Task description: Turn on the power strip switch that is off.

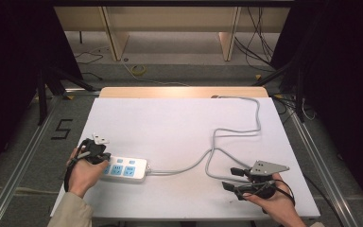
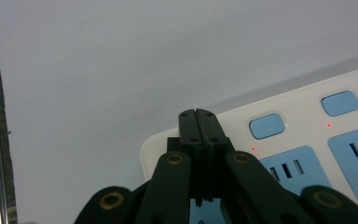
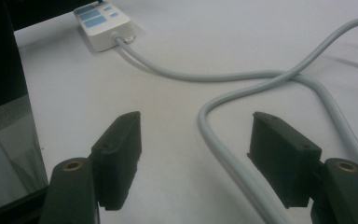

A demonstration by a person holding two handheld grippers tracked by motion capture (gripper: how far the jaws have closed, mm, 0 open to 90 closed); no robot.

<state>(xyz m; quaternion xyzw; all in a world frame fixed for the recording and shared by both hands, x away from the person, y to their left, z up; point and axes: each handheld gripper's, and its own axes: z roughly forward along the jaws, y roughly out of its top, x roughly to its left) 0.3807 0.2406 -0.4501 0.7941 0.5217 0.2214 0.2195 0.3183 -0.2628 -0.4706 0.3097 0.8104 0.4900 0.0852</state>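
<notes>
High view: left gripper [image 1: 96, 152], jaws pressed together, bears on the near end of the power strip [image 1: 128, 169], probably pinning it. Right gripper [image 3: 196, 156] hangs spread, the cord [image 3: 223, 77] running between its jaws, likely for grabbing.

White power strip [image 1: 125, 169] with light-blue sockets, grey cable [image 1: 236, 131], white table [image 1: 170, 123], black left tool [image 2: 199, 122]

Right gripper [image 3: 193, 158]: fingers [image 3: 117, 156] spread wide apart, nothing between them but table.
Cable [image 3: 223, 77]: grey, loops across the white table [image 3: 177, 37]; one run passes just inside the right finger.
Power strip [image 3: 103, 24]: white with blue sockets, far upper left, cable entering its end.
</notes>
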